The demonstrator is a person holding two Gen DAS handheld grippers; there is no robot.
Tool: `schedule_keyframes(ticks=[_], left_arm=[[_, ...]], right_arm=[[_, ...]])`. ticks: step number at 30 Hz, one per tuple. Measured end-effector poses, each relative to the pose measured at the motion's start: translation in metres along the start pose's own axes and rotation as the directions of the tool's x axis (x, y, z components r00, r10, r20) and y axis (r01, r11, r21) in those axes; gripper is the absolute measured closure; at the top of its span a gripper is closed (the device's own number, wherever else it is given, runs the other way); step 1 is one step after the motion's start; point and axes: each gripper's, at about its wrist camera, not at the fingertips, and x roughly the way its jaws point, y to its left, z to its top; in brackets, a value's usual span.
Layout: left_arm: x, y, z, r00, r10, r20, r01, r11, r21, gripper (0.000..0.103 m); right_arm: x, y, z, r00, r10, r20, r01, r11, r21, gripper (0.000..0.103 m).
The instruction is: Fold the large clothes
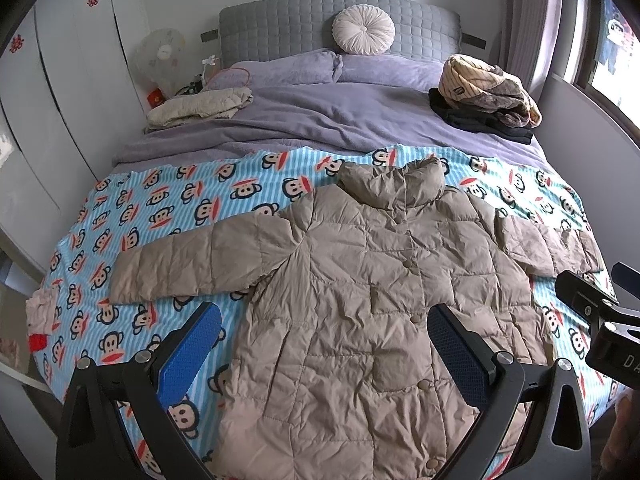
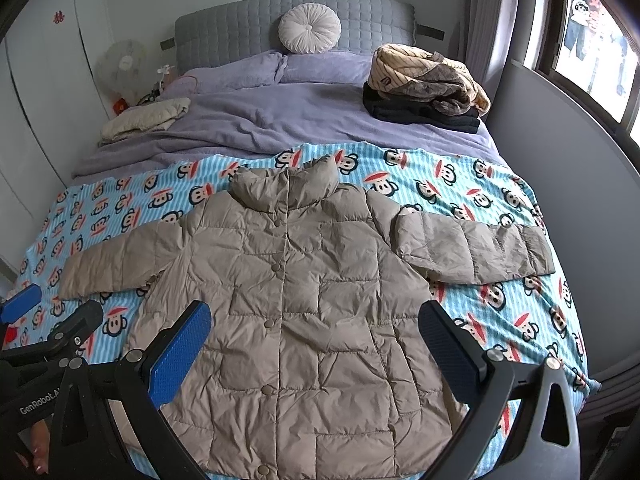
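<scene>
Lying front-up on the bed, the beige quilted puffer coat (image 1: 360, 300) has its long axis running from the foot of the bed toward the grey padded headboard (image 1: 280, 24), with the stand-up collar (image 1: 400, 184) pointing at the headboard and the hem nearest the cameras. Both sleeves spread sideways: the left sleeve (image 1: 180, 264) stretches out flat, and the right sleeve (image 2: 476, 248) bends at the shoulder and lies across the blanket. The shell is crinkled, stitched into puffy squares, and closed by a row of round snaps down the middle.

Under it lies a pale-blue striped monkey blanket (image 1: 120, 216), soft and flat, over a fleecy purple duvet (image 1: 320, 120).

The left tongs (image 1: 324, 356) hover above the coat's lower body with their blue-padded fingers wide apart, holding nothing. The right tongs (image 2: 316, 356) hover likewise over the coat's lower half, spread wide and empty.

Farther back, left to right: a cream folded garment (image 1: 200, 106), a round pleated cushion (image 1: 363, 29), and a pile of folded clothes (image 1: 484, 92).
</scene>
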Motion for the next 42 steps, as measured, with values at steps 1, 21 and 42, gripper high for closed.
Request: schedule_keyframes(ticks=[1,21,42], left_arm=[[0.001,0.000,-0.003,1.000,0.000,-0.004,0.000,1.000,-0.001,0.000],[0.008,0.009,-0.004,0.996,-0.043,-0.075,0.039,0.998,-0.049,0.000],[0.139,0.153,-0.026,0.968,-0.138,-0.208,0.068,0.948,-0.311,0.000]], right_arm=[[0.001,0.000,0.001,1.000,0.000,0.000,0.000,1.000,0.001,0.000],[-0.006,0.025,-0.013,0.999,0.003,-0.050,-0.004,1.000,-0.022,0.000],[0.094,0.095,0.009,0.925,0.145,-0.350,-0.160,0.987,-0.013,0.000]])
